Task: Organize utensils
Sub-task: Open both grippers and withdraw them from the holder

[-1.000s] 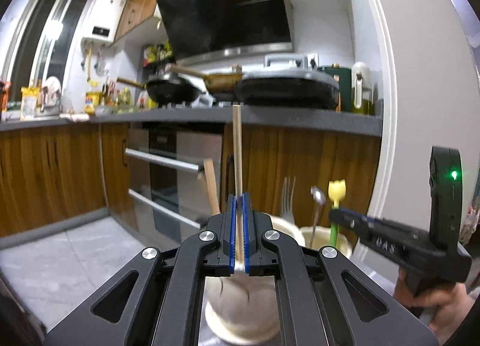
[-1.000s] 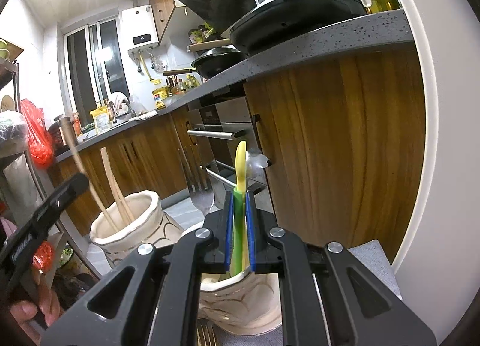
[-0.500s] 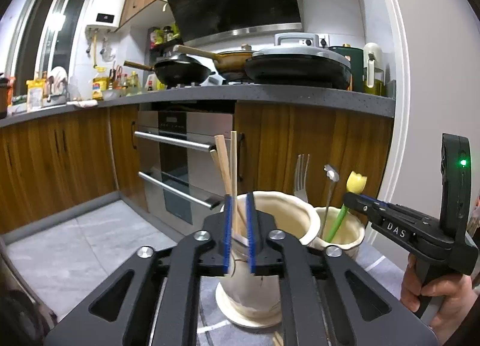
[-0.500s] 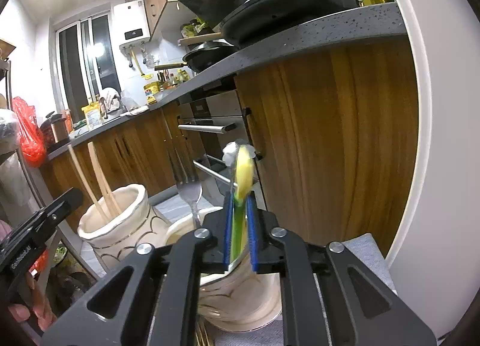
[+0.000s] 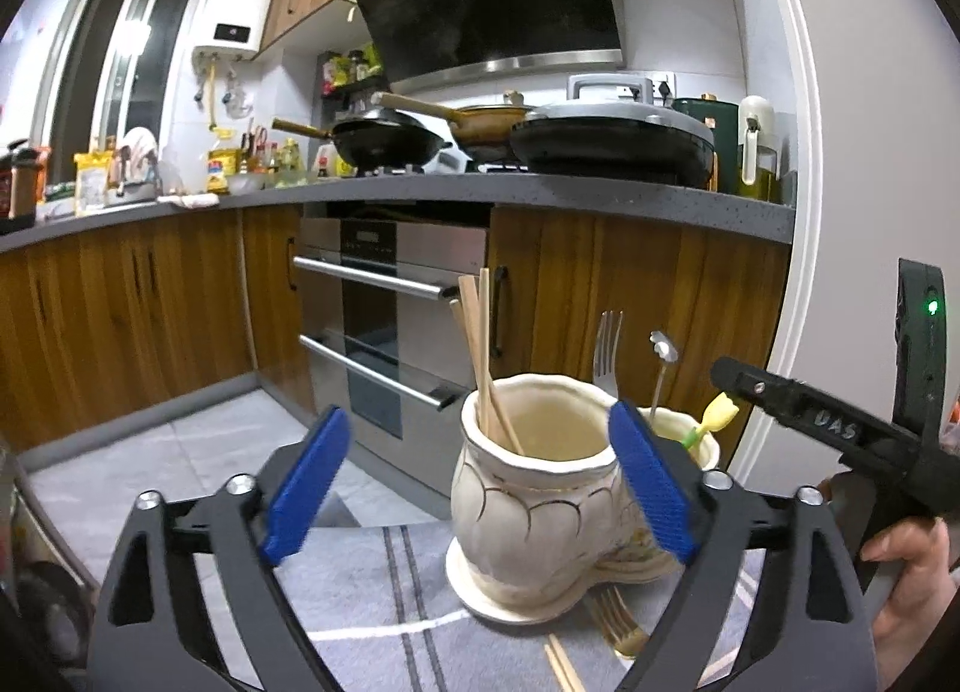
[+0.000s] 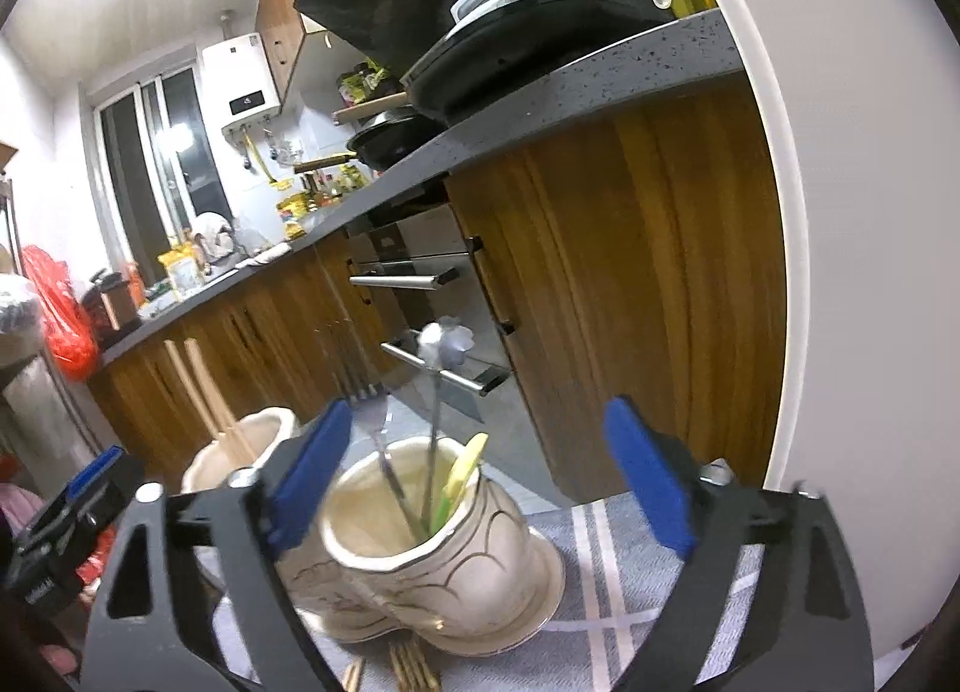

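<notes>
Two cream ceramic holders stand on a grey striped cloth. The near holder (image 5: pixel 534 476) in the left wrist view holds wooden chopsticks (image 5: pixel 480 356). The other holder (image 6: pixel 432 548) holds a fork (image 6: pixel 375 440), a flower-topped spoon (image 6: pixel 444 350) and a yellow-green spoon (image 6: pixel 459 476). My left gripper (image 5: pixel 474 476) is open and empty, just in front of the chopstick holder. My right gripper (image 6: pixel 480 476) is open and empty above the second holder; it also shows in the left wrist view (image 5: pixel 840 428). A gold fork (image 5: pixel 618 620) and loose chopsticks (image 5: pixel 564 668) lie on the cloth.
A wooden cabinet front with an oven (image 5: pixel 390 320) stands right behind the holders. A grey counter (image 5: pixel 540 188) above carries pans. A white wall (image 6: pixel 852 272) is at the right. More utensils (image 6: pixel 411 665) lie at the second holder's base.
Both grippers opened. The left let its chopstick go into the near holder, the right let the yellow-green spoon go into the other holder. Both pulled back.
</notes>
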`<state>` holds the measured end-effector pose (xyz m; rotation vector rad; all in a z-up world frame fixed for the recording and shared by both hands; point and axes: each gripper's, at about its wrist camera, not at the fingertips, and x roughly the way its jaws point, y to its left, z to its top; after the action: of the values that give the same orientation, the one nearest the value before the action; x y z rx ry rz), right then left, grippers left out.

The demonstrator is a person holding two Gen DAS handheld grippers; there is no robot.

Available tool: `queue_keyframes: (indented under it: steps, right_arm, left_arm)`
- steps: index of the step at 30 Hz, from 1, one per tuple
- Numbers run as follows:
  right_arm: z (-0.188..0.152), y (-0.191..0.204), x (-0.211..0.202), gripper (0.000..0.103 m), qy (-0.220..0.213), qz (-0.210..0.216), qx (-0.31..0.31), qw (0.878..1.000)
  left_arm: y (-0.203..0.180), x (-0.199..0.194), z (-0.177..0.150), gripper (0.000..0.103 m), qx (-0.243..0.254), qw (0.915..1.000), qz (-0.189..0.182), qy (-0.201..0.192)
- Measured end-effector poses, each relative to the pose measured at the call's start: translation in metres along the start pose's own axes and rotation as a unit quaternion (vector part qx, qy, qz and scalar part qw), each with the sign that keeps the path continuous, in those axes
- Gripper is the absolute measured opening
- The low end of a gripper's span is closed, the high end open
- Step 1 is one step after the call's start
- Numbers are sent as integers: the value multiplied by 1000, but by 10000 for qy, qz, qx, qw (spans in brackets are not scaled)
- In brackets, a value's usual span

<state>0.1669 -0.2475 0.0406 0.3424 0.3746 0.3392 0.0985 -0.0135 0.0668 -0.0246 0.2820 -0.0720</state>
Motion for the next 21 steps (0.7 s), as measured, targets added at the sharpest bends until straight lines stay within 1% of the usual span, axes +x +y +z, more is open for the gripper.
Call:
queue_keyframes:
  steps: [1, 2, 4, 9, 14, 21]
  right_arm:
    - [1, 0, -3, 97, 5, 6, -1, 10000]
    - [1, -1, -7, 98, 9, 14, -6, 10000]
    - [1, 0, -14, 98, 54, -1, -42, 10000]
    - [-5, 2, -31, 98, 184, -51, -165, 9997]
    - [-21, 5, -43, 98, 403, -112, -407, 9983]
    - [-51, 12, -52, 98, 798, -75, -707, 9943]
  left_arm:
    - [-1, -1, 0, 93, 8, 10000, 3, 5]
    - [-2, -4, 0, 94, 12, 10000, 21, 4]
    - [-4, -8, -1, 97, 33, 10000, 46, 12]
    - [-7, -18, -7, 98, 163, 9996, 113, 213]
    - [-7, -33, -18, 98, 206, 9989, 106, 395]
    - [-7, -47, -45, 98, 209, 9962, 53, 842]
